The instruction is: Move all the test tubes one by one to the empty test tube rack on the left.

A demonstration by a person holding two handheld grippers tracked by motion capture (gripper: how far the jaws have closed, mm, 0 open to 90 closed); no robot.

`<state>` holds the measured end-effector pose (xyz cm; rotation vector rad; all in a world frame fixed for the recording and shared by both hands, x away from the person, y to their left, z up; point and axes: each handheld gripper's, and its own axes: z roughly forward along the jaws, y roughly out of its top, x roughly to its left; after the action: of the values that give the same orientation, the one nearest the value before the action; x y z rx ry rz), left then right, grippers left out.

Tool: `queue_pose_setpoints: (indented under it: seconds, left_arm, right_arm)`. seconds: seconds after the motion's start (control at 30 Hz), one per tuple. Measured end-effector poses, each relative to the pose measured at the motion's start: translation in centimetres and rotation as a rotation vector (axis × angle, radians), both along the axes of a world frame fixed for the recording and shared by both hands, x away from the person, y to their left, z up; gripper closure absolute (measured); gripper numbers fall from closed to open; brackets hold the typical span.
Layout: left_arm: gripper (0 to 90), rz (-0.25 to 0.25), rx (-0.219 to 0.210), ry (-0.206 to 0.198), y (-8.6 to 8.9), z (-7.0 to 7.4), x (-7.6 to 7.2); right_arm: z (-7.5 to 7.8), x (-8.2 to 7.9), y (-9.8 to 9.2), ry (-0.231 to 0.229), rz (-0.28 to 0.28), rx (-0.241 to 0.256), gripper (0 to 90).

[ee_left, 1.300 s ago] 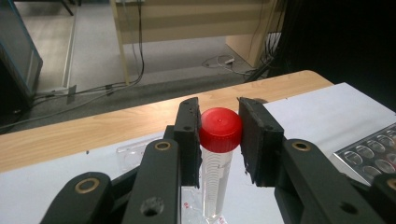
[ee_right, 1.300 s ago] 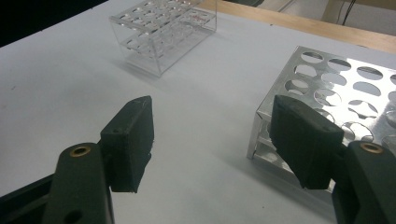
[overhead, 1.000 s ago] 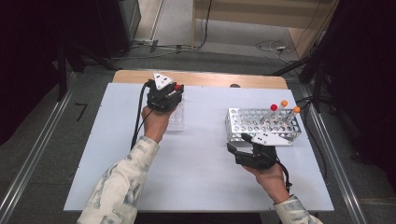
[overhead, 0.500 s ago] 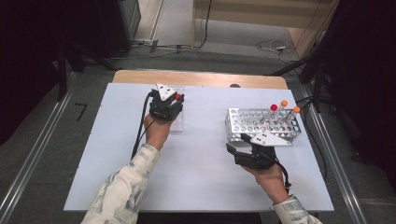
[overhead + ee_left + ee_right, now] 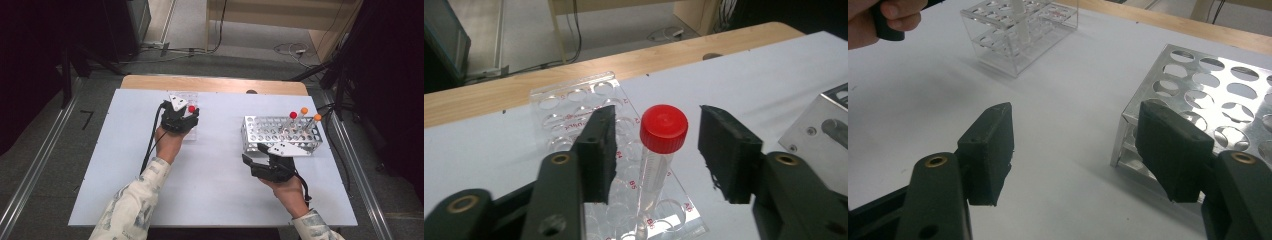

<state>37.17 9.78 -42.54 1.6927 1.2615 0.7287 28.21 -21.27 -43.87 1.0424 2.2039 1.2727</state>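
Observation:
A clear tube with a red cap [image 5: 663, 129] stands upright in a clear plastic rack [image 5: 574, 100]. My left gripper [image 5: 656, 147] is open around it, one jaw on each side of the cap, neither touching. In the high view the left gripper [image 5: 185, 116] sits over the clear rack [image 5: 190, 131] with the red cap [image 5: 191, 108] at its tip. My right gripper [image 5: 1078, 145] is open and holds nothing, low over the table beside the metal rack [image 5: 1218, 85]. In the high view the right gripper [image 5: 256, 156] is at the near left corner of the metal rack [image 5: 270, 131].
Three tubes, one red-capped [image 5: 293, 115] and two orange-capped [image 5: 304, 110], lean in the metal rack's far right end. A wooden strip [image 5: 215, 84] borders the white table's far edge. The person's left hand [image 5: 893, 15] shows near the clear rack [image 5: 1018, 30].
My left gripper and the red cap have shifted toward the person, down onto the clear rack. The right gripper has stayed where it was.

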Motion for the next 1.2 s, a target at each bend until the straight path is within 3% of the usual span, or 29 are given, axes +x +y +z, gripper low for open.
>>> queue_pose_setpoints:
  seconds: [0.13,0.43,0.73,1.2]
  left_arm:
    - [39.5,-0.014,-0.053,0.006,0.6,0.5,-0.5]
    - [18.3,-0.033,-0.124,0.01,1.9,1.4,-3.2]
    - [15.3,-0.054,-0.17,-0.016,3.3,1.7,-6.0]
    - [14.3,-0.041,-0.162,-0.02,5.0,1.6,-8.0]
  right_arm:
    - [-0.1,0.1,-0.2,-0.002,-0.015,0.002,30.8]
    - [0.2,0.6,-1.3,-0.017,-0.08,0.011,31.3]
    - [0.7,1.3,-3.5,-0.037,-0.166,0.025,31.7]
    - [0.7,2.4,-5.7,-0.062,-0.278,0.015,33.5]
